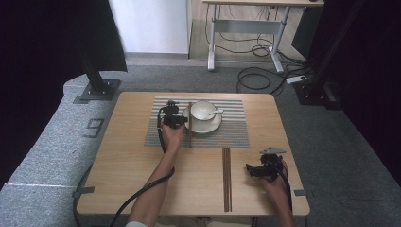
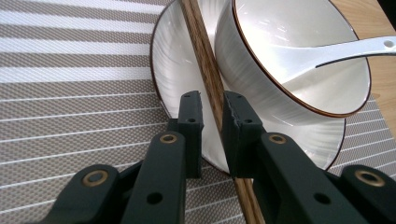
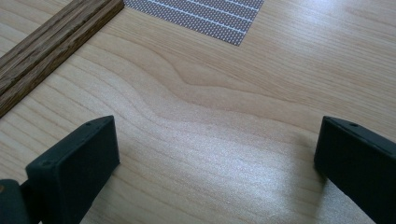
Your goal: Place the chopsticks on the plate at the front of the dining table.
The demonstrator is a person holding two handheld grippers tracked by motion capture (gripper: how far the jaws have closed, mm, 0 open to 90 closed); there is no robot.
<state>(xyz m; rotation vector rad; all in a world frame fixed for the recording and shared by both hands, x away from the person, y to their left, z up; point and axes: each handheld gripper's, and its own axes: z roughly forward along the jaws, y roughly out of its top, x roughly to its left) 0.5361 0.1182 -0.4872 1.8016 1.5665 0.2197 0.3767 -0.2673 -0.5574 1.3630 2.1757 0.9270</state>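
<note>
A single brown chopstick [image 2: 201, 46] lies across the left rim of a white saucer [image 2: 173, 60], beside the white bowl [image 2: 261, 70] that holds a white spoon [image 2: 345, 49]. My left gripper [image 2: 212, 109] straddles that chopstick; the jaws stand a little apart with the stick between them, and a sliver of saucer shows beside it. From the high view, the left gripper [image 1: 184, 119] sits just left of the bowl [image 1: 204, 111] and the chopstick [image 1: 190, 127]. My right gripper [image 1: 249, 169] rests low over bare wood, jaws wide open and empty, also seen as right gripper [image 3: 219, 154].
The saucer stands on a grey striped placemat [image 1: 227, 135] at the table's far middle. A pair of wooden chopsticks [image 1: 226, 179] lies lengthwise on the table left of the right gripper, chopsticks [image 3: 46, 42]. A desk and cables stand beyond the table.
</note>
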